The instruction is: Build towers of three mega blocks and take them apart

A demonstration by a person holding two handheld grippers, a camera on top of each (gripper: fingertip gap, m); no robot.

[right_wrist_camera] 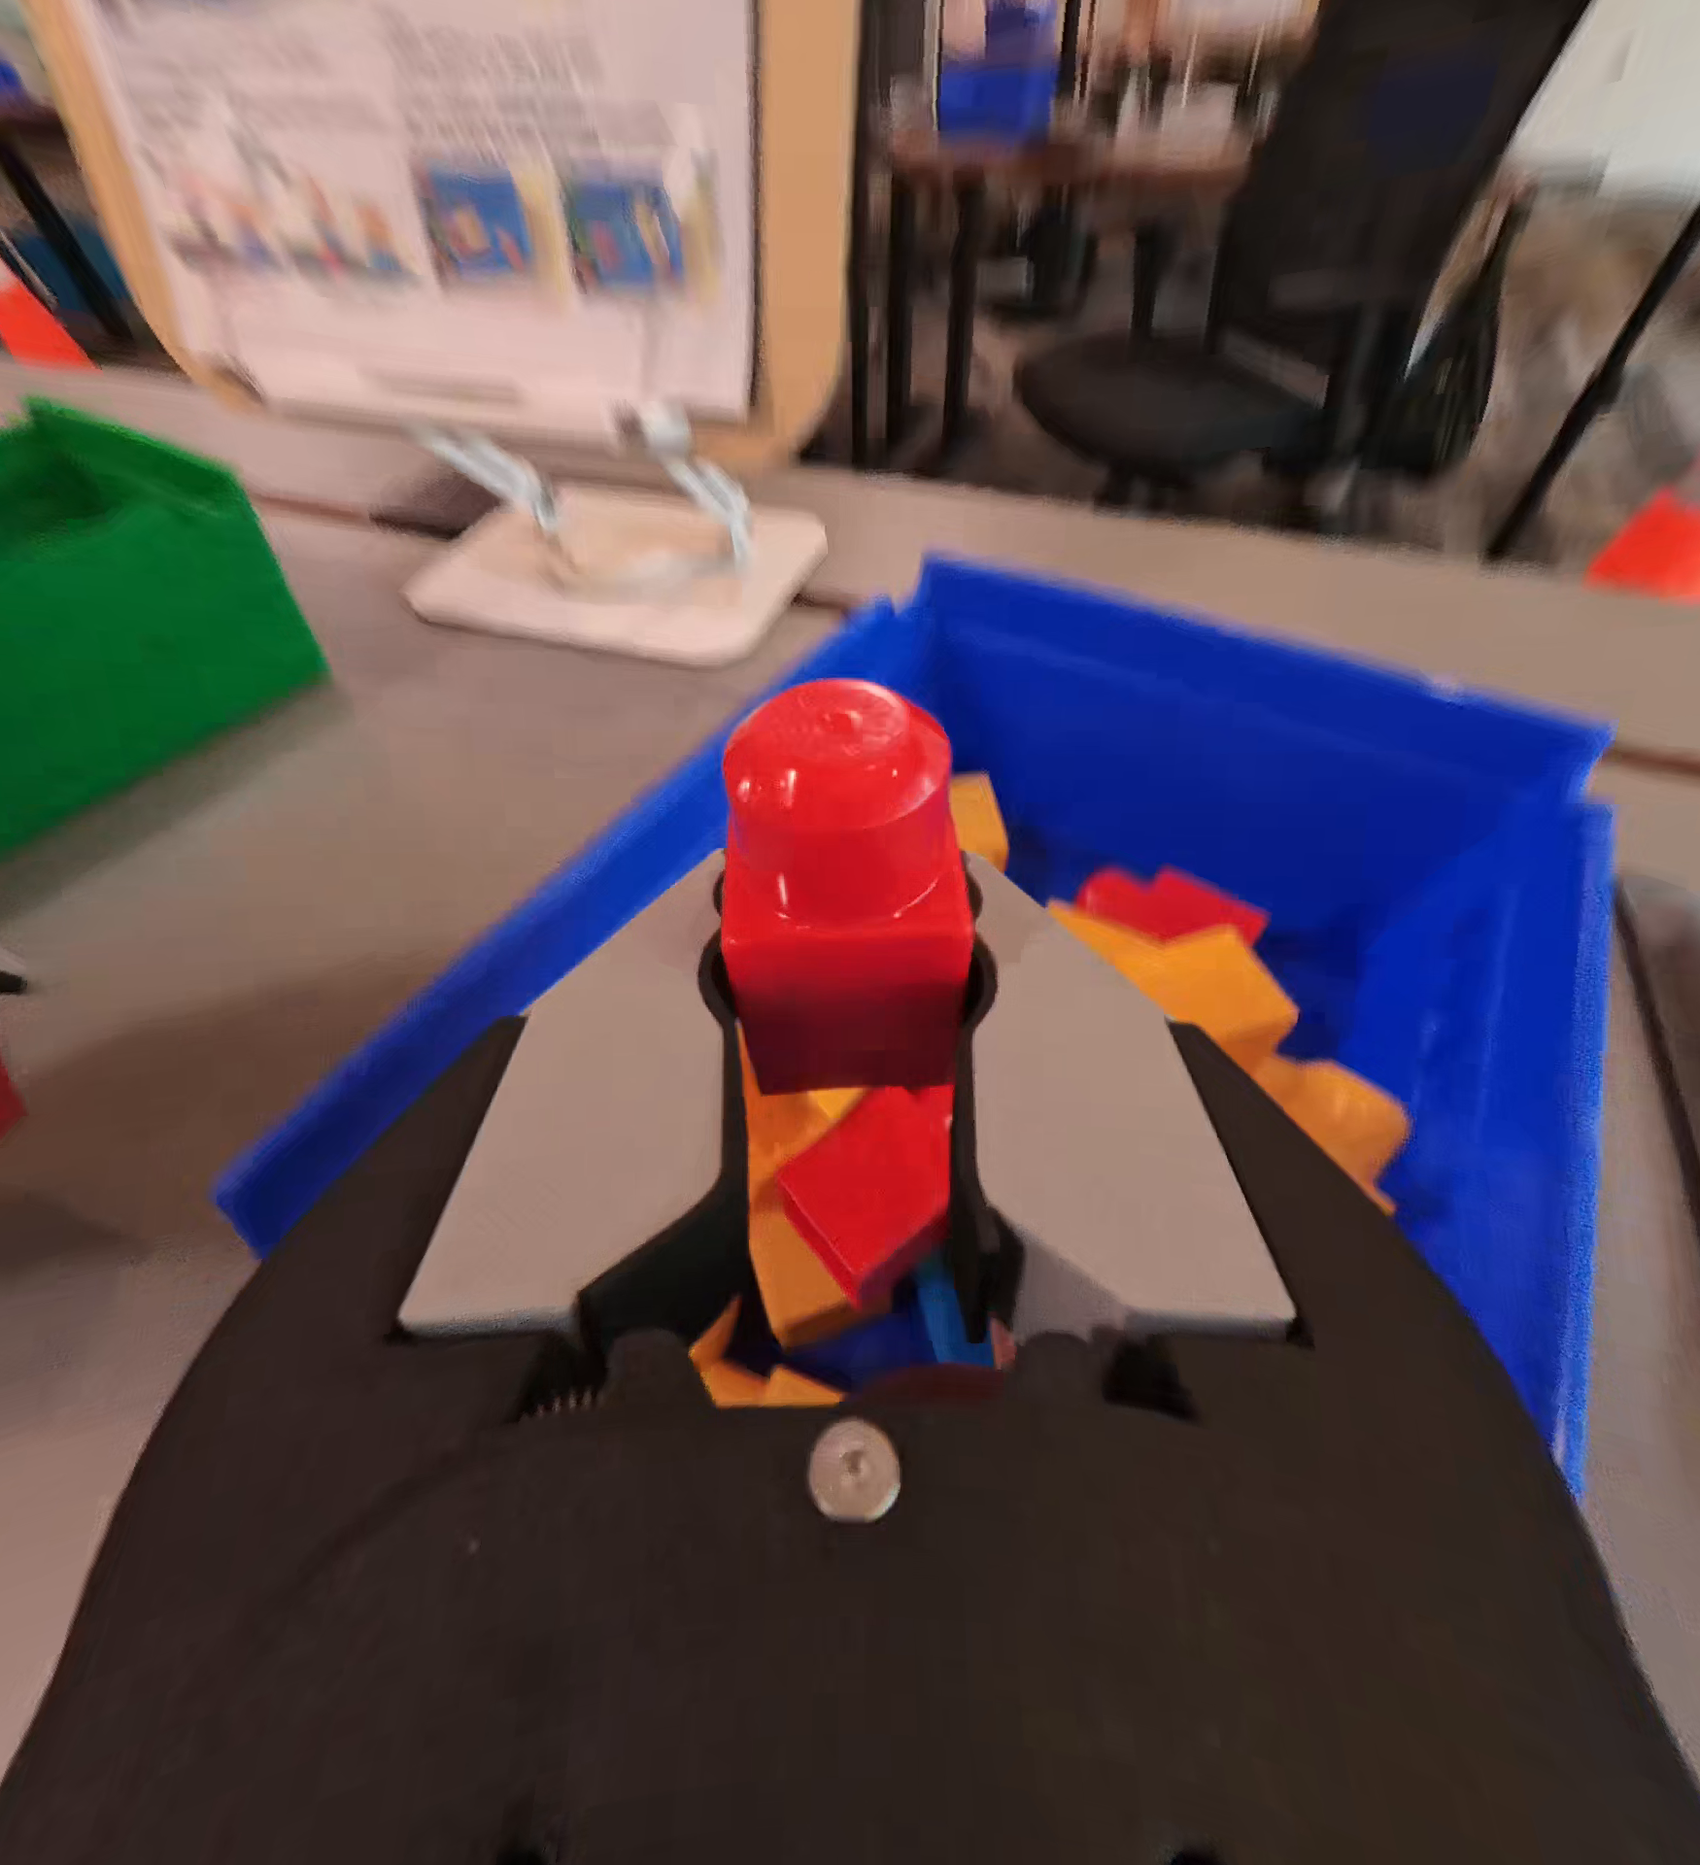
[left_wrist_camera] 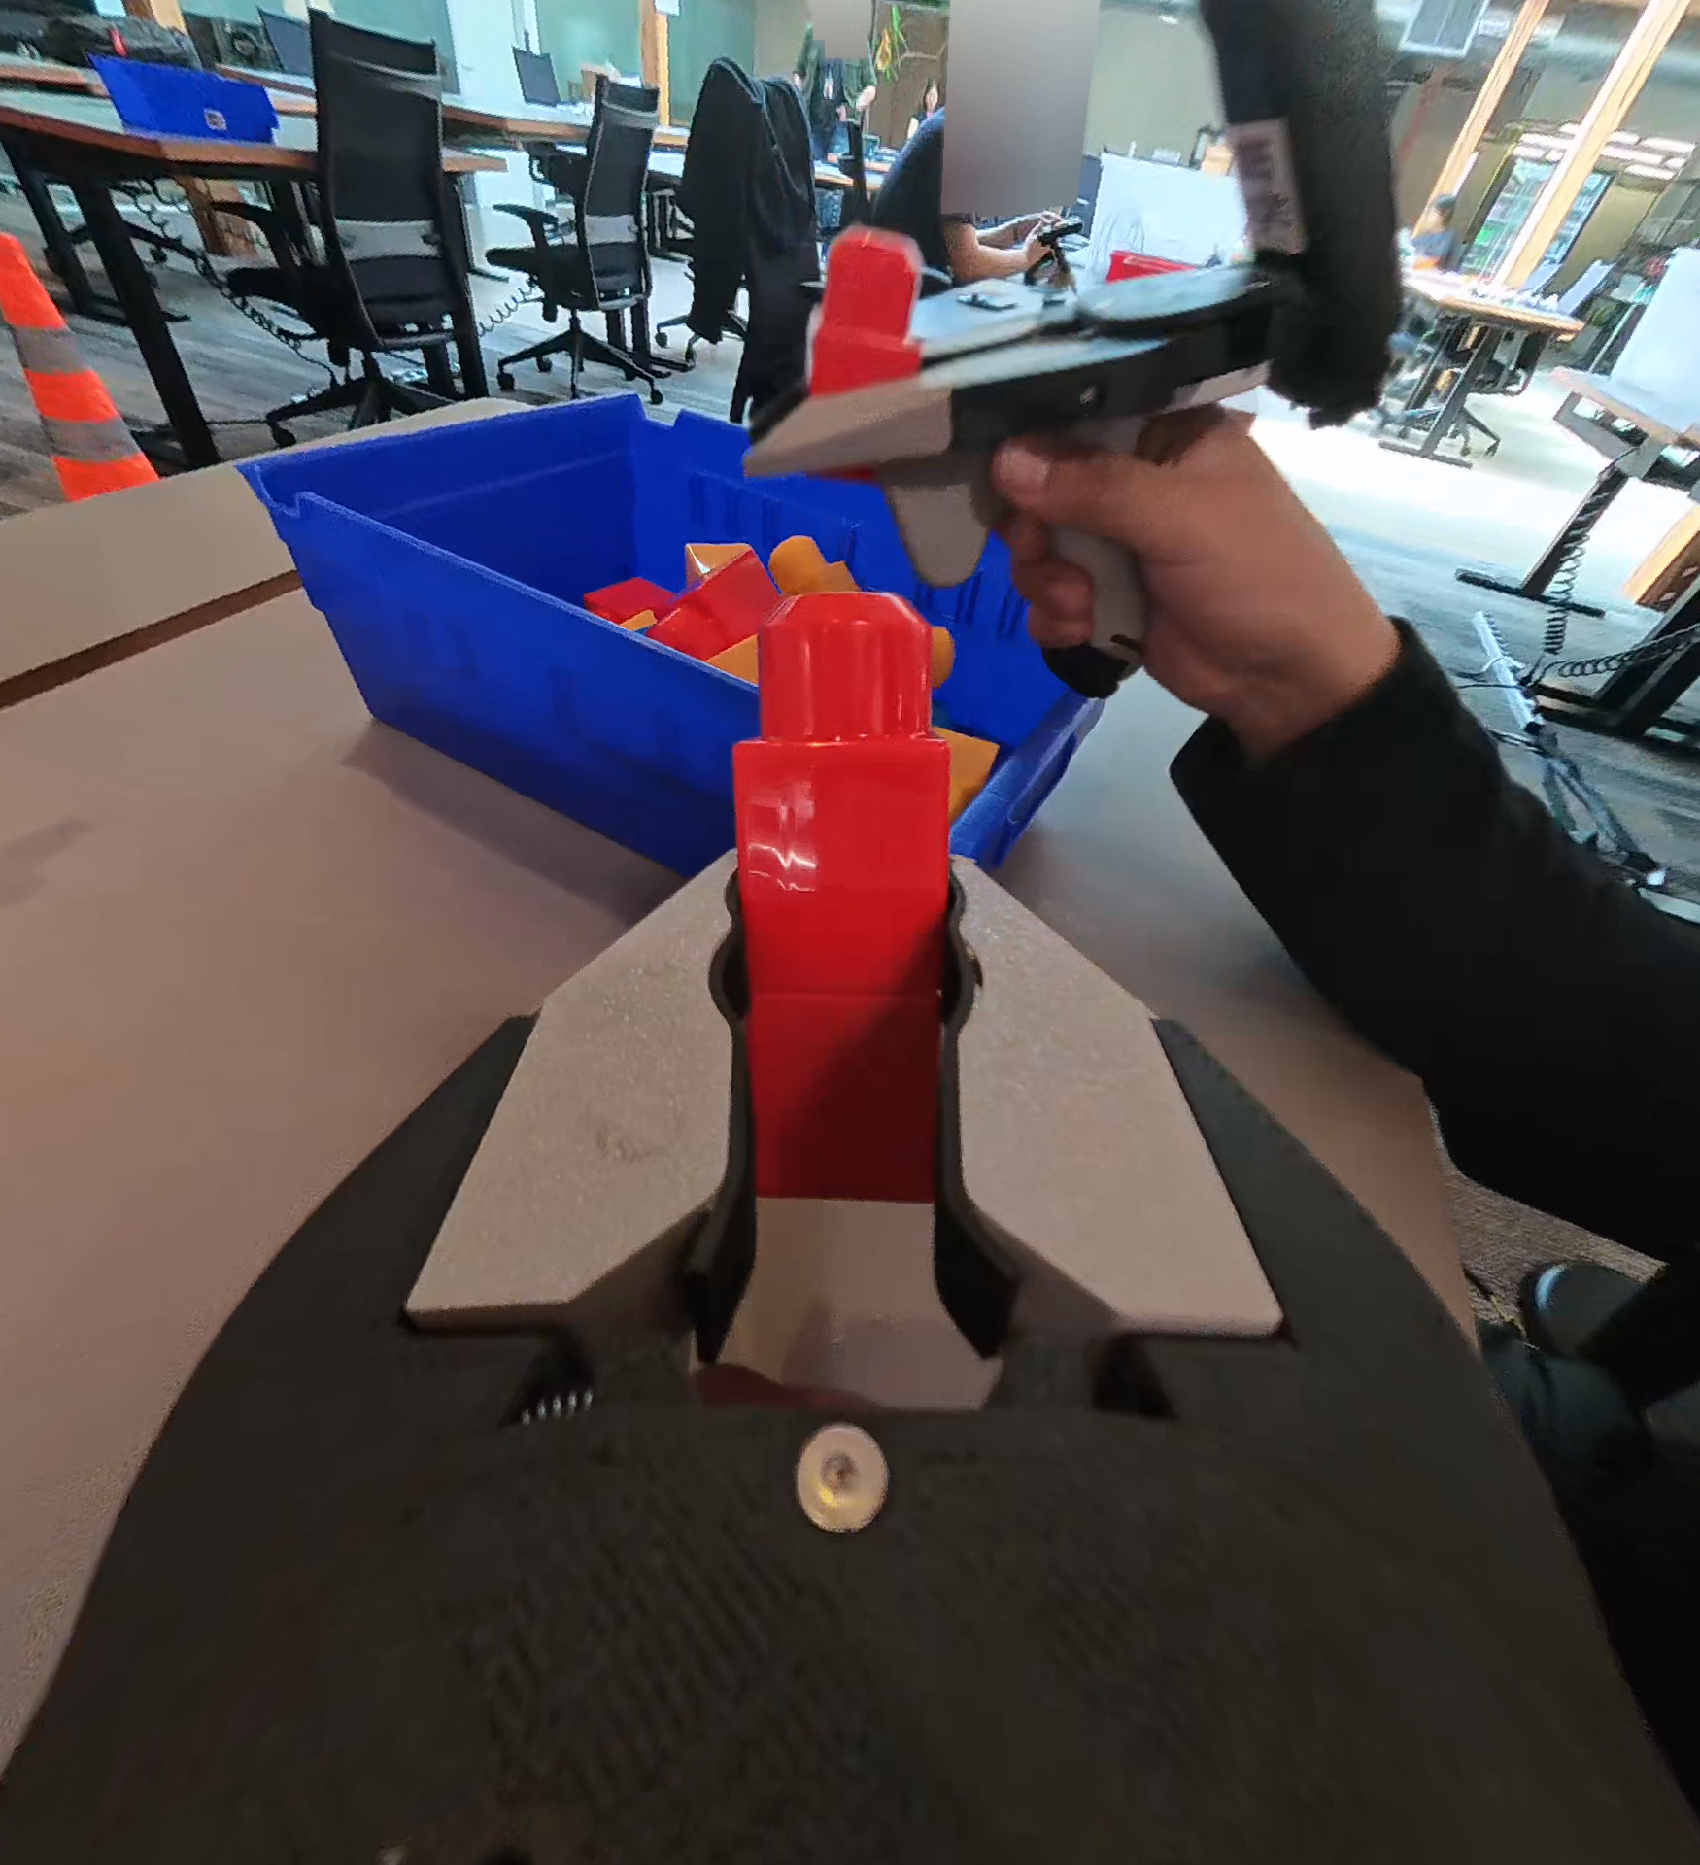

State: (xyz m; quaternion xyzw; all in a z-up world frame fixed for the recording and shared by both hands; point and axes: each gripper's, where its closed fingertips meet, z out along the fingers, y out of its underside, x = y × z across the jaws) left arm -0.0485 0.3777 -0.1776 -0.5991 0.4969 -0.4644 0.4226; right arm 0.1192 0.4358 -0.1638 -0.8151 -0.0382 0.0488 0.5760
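Claw (right_wrist_camera: 846,969) over bin rim (right_wrist_camera: 563,908) (table beside) —

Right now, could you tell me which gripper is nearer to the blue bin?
Right. The right gripper hangs over the blue bin, gripping a red block; the left gripper sits back over the table.
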